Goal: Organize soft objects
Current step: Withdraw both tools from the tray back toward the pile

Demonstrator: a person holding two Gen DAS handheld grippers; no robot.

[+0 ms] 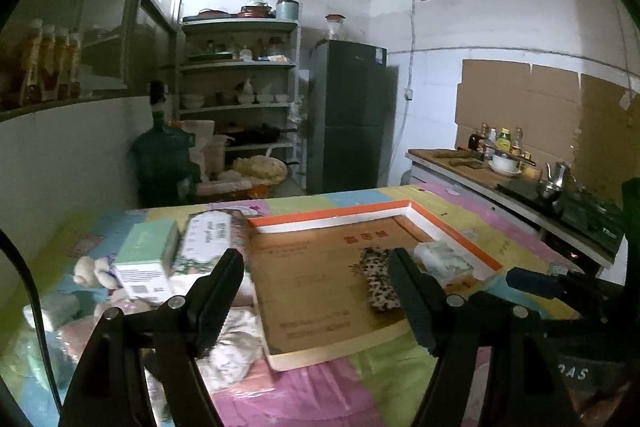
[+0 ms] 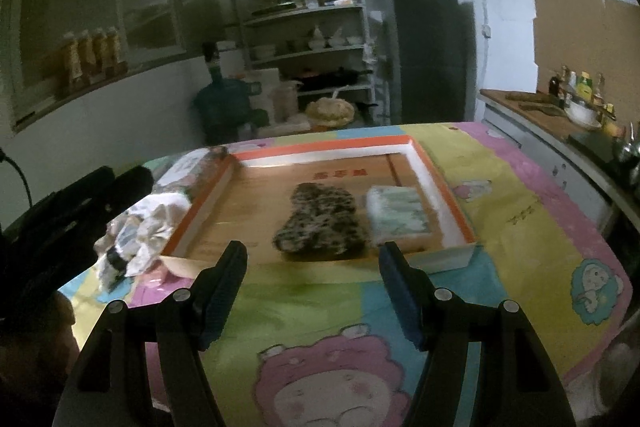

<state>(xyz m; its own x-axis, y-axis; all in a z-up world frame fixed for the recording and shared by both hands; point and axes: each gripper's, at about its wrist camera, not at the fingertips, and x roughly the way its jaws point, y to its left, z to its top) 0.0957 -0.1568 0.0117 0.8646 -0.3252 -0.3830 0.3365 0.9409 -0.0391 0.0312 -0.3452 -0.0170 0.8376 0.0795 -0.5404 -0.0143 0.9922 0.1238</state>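
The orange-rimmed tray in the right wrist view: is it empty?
No, the tray holds a leopard-print cloth and a pale green pack lying side by side.

White walls, metal shelf rack (image 1: 238, 95) w/ dishes, dark fridge (image 1: 352, 115), counter (image 1: 480, 179) at right, dim light

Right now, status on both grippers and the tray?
Left gripper open, empty. Right gripper open, empty. Tray holds spotted cloth and tissue pack. Nothing in the way.
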